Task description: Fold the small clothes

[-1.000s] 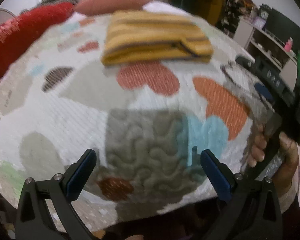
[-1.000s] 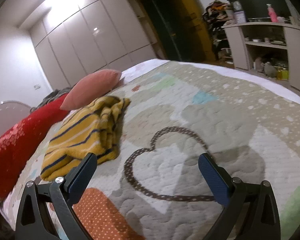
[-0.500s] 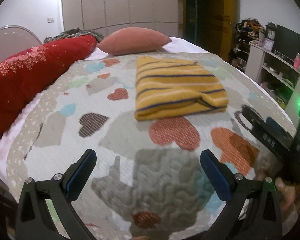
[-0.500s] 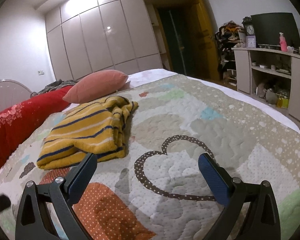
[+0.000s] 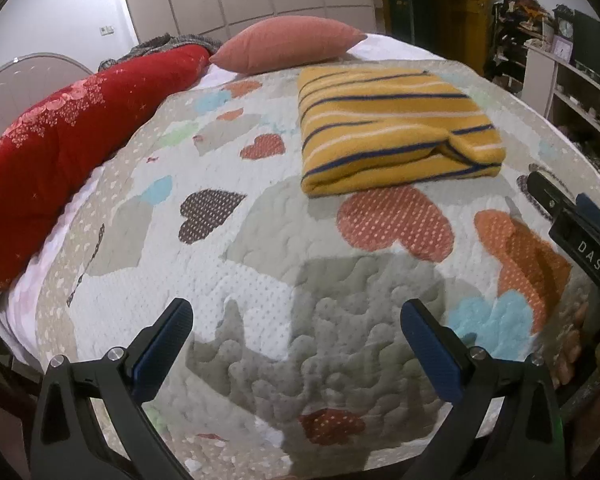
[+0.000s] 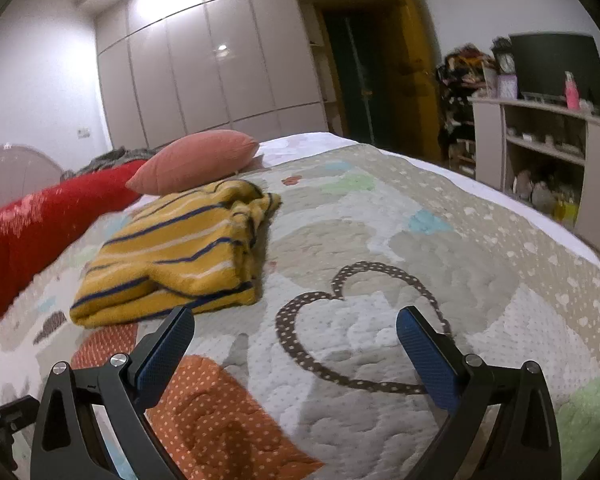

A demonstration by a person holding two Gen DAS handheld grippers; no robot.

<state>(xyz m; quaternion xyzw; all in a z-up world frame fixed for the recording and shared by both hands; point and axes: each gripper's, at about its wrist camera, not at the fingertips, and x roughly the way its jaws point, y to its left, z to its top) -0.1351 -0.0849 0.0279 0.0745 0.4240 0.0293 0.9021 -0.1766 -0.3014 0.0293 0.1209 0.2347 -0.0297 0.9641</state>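
A folded yellow garment with navy and white stripes (image 5: 392, 132) lies on the heart-patterned quilt (image 5: 260, 280), far ahead of my left gripper (image 5: 298, 340), which is open and holds nothing. In the right wrist view the same garment (image 6: 180, 256) sits ahead and to the left of my right gripper (image 6: 296, 348), also open and empty above the quilt (image 6: 380, 280). The right gripper's black body (image 5: 580, 240) shows at the right edge of the left wrist view, with a hand below it.
A pink pillow (image 5: 288, 46) lies beyond the garment at the head of the bed. A red blanket (image 5: 60, 136) runs along the left side. Shelves with clutter (image 6: 548, 152) and a wardrobe (image 6: 204, 80) stand past the bed.
Both grippers have drawn back and tilted up from the quilt, so the folded garment now shows farther off. It has not moved. Both grippers stay open.
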